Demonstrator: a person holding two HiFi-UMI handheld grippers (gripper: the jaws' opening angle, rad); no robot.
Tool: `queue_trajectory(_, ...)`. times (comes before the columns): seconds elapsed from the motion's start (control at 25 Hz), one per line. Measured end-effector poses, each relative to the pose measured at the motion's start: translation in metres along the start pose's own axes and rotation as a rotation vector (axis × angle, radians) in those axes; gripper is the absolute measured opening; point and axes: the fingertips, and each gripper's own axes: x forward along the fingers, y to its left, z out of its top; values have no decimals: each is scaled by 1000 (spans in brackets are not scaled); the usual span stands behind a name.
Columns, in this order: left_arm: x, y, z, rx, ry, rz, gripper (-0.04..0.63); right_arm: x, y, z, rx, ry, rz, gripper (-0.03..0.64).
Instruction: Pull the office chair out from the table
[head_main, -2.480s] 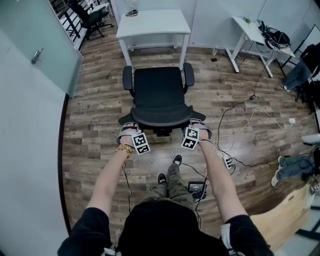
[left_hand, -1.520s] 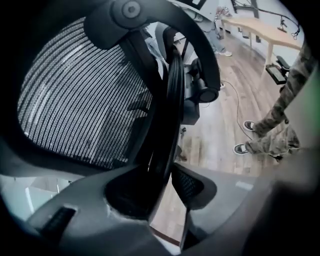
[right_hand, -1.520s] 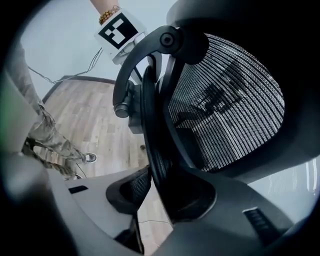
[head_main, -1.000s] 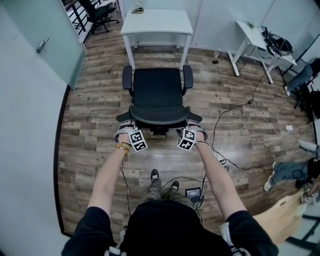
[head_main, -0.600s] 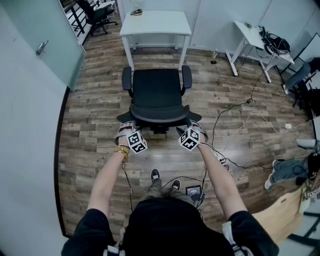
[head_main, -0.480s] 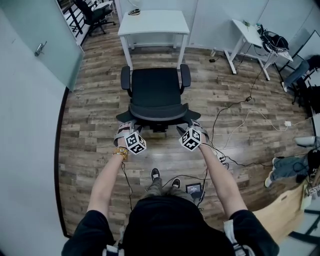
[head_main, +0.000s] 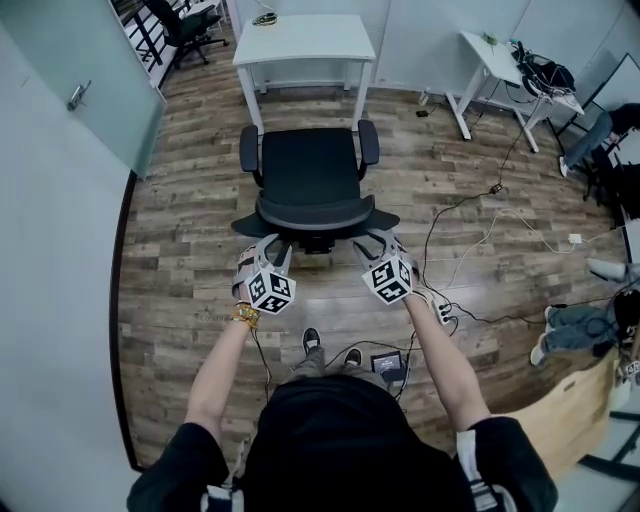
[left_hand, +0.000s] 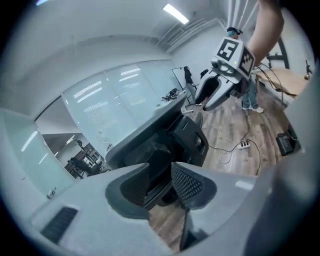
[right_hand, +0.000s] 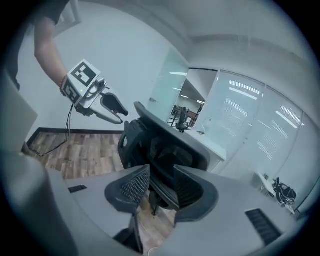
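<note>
The black office chair (head_main: 310, 170) stands on the wood floor, drawn out in front of the white table (head_main: 305, 40), its backrest (head_main: 315, 213) toward me. My left gripper (head_main: 272, 247) hovers just off the backrest's left end and my right gripper (head_main: 378, 243) just off its right end. Neither touches the chair. Both have just been closing a little, and nothing sits between their jaws. In the left gripper view my own left gripper (left_hand: 156, 167) gapes toward the chair (left_hand: 165, 130). The right gripper (right_hand: 161, 170) likewise frames the chair (right_hand: 160, 145).
A second white desk (head_main: 510, 65) stands at the right, with cables and a power strip (head_main: 440, 310) trailing over the floor. A glass door (head_main: 70, 90) lines the left. Another chair (head_main: 180, 25) sits far back left. A person's legs (head_main: 575, 325) are at the right edge.
Both grippers have come away from the ends of the backrest, risen toward the camera and rolled. The chair has stayed where it was.
</note>
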Motion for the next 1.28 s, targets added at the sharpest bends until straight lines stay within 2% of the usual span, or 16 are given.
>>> queue_trajectory(0.28, -26, 12, 32, -148, -107, 64, 134, -27, -11, 37, 106, -118, -67, 127)
queue_trajectory(0.48, -45, 23, 62, -219, -197, 112, 124, -43, -9, 59, 161, -193, -93, 123)
queue_trajectory(0.8, -58, 39, 101, -244, -312, 136, 116, -55, -11, 93, 160, -267, -131, 118)
queue_trajectory(1.08, -67, 50, 115, -279, -374, 149, 106, -63, -11, 108, 150, -293, -162, 117)
queue_trajectory(1.28, -84, 62, 122, -316, -434, 194, 95, -72, -6, 124, 146, -336, -185, 109)
